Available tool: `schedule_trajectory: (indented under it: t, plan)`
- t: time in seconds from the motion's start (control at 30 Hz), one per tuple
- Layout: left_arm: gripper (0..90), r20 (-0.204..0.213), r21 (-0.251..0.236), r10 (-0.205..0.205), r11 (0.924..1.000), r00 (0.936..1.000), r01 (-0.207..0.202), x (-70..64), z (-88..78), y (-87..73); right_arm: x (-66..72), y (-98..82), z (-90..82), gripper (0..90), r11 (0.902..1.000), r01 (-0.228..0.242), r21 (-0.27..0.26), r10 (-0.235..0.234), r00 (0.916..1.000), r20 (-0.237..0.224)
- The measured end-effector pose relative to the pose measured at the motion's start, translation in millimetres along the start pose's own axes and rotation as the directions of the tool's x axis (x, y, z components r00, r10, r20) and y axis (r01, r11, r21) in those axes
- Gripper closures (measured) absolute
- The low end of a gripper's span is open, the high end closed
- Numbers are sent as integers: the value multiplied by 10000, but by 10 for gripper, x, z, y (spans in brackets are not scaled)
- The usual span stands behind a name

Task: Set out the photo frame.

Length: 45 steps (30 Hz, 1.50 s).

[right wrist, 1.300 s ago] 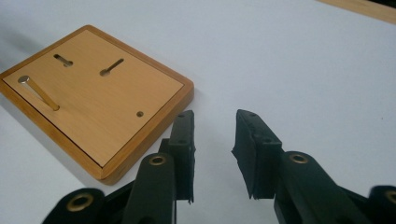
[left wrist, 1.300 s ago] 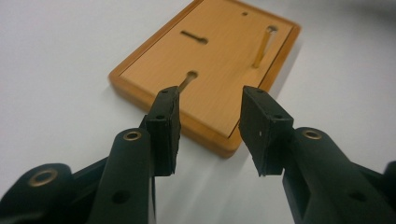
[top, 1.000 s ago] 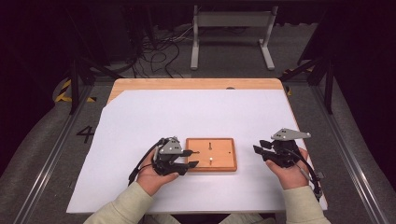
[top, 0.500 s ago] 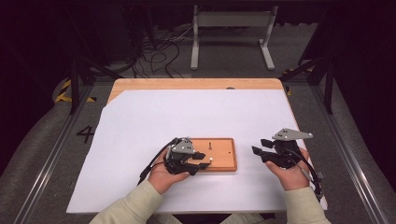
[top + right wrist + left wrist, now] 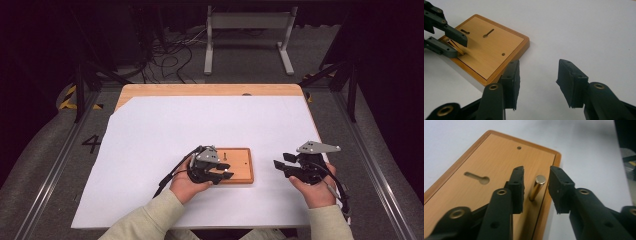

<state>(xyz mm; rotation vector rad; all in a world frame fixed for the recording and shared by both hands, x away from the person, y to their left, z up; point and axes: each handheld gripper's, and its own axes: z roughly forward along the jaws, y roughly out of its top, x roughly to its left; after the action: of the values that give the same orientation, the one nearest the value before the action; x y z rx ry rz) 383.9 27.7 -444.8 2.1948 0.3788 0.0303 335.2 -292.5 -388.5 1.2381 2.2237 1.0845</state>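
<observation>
Item 1, board (image 5: 235, 165): wooden, flat on the white sheet (image 5: 150, 130). It carries a keyhole slot (image 5: 477, 177) and a small hole (image 5: 519, 147), both ahead of my left jaws and to their left. I judge it lies flat so the pin stands clear for a side approach.

Item 2, pin (image 5: 537, 187): brass, short, standing near the board's edge and leaning slightly. It sits between my left jaws, apart from both pads, nearer the left one. I judge it to be the thing of interest, since the jaws bracket it. Whether it is seated in a hole or merely resting, I cannot tell.

Item 3, left gripper (image 5: 536, 187): jaws released, a gap on each side of the pin, nothing grasped. In the high view the left gripper (image 5: 212, 170) lies over the board's near-left part, hand (image 5: 186, 184) behind it, forearm coming in low, jaws pointing right across the board. Pose suits closing on the pin from the side.

Item 4, right gripper (image 5: 537, 82): jaws released and wide, bare sheet between them, board ahead and to their left. In the high view it (image 5: 286, 165) sits right of the board, apart from it, jaws aimed at the board, hand (image 5: 315, 192) low on the sheet. I judge it parked in reserve.
</observation>
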Motion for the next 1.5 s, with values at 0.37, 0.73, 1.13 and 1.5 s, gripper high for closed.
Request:
schedule_trajectory:
  t: [0.37,0.73,1.13,1.5]
  plan:
    - [840,-67,301,359,9989,9993,-357,-11,30,-13,16,5,16,533,9999,84,65,-83,9999,-114]
    - [842,-863,521,2172,9756,9723,-2133,-119,36,-28,26,15,38,529,9998,162,108,-161,9997,-163]
    - [839,-2253,913,4575,8889,8602,-4489,-423,38,-114,66,59,45,535,9994,331,94,-327,9987,-381]
    - [841,-2787,1205,5466,8356,7896,-5359,-545,46,-170,122,142,141,460,9981,565,243,-542,9946,-885]
